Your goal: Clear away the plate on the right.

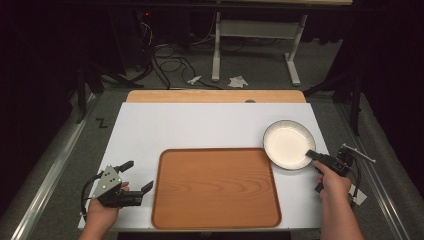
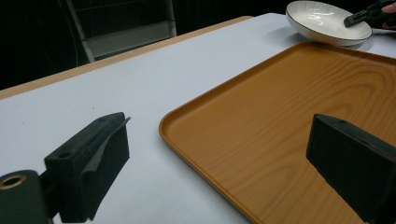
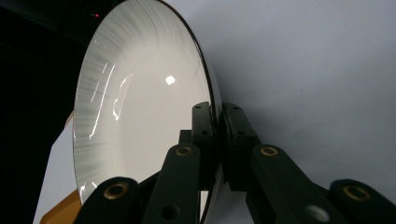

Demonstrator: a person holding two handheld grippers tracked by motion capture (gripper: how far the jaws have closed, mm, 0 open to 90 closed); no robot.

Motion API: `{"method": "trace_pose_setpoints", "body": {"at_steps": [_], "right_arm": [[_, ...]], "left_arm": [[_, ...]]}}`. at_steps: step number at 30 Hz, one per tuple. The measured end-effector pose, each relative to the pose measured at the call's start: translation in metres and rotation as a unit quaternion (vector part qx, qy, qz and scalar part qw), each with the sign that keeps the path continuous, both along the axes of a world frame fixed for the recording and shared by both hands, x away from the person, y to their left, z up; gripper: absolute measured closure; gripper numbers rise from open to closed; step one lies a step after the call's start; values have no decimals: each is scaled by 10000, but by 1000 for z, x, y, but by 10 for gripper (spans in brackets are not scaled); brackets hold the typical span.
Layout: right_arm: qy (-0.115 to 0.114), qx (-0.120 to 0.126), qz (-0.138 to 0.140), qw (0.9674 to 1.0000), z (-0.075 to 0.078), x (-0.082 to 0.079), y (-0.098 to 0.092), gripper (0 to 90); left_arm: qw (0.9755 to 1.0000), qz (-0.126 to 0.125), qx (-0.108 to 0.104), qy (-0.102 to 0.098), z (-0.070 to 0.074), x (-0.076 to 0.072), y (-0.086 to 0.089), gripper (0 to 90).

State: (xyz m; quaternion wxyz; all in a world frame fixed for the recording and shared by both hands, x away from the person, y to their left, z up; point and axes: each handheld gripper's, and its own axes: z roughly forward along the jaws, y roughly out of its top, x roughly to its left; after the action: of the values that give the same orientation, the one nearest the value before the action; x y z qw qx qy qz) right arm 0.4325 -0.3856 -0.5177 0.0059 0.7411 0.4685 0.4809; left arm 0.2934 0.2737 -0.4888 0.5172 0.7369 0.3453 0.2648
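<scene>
The right tool (image 1: 311, 154) is clamped on the rim of a white plate (image 1: 288, 145), one jaw inside the rim and one outside; in the right gripper view the two black jaws meet on the plate's dark-edged rim (image 3: 215, 122) with the glossy white inside of the plate (image 3: 140, 121) to one side and the pale surface (image 3: 317, 60) to the other. In the high view the grip is at about 4 o'clock on the plate, and the right hand (image 1: 332, 183) holds the tool's body just beyond it, with the forearm running down to the bottom edge.

The plate sits on the white surface (image 1: 200, 125) at about 2 o'clock from the wooden tray (image 1: 215, 187), its lower left edge just over or touching the tray's far right corner; which of the two I cannot tell. From the left gripper view the plate (image 2: 322, 18) sits past the tray's far corner with the right tool (image 2: 357, 18) on its rim.

The left tool (image 1: 136, 176) stands wide with nothing between its jaws. The left hand (image 1: 104, 210) holds it at about 9 o'clock from the tray, just beside the tray's left edge, jaws pointing toward the tray. In its own view the jaws frame the tray's near rim (image 2: 210, 154) and the bare white surface (image 2: 116, 84).
</scene>
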Motion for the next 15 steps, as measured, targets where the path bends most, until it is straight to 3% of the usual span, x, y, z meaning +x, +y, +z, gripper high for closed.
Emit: {"method": "trace_pose_setpoints", "body": {"at_steps": [6,15], "right_arm": [[-109,13,44,9999,3,-4,-7,859],[-315,-162,69,9993,11,-9,-4,857]], "left_arm": [[10000,41,-7,-23,1,0,1,60],[10000,61,-50,-59,2,-1,3,58]]}}
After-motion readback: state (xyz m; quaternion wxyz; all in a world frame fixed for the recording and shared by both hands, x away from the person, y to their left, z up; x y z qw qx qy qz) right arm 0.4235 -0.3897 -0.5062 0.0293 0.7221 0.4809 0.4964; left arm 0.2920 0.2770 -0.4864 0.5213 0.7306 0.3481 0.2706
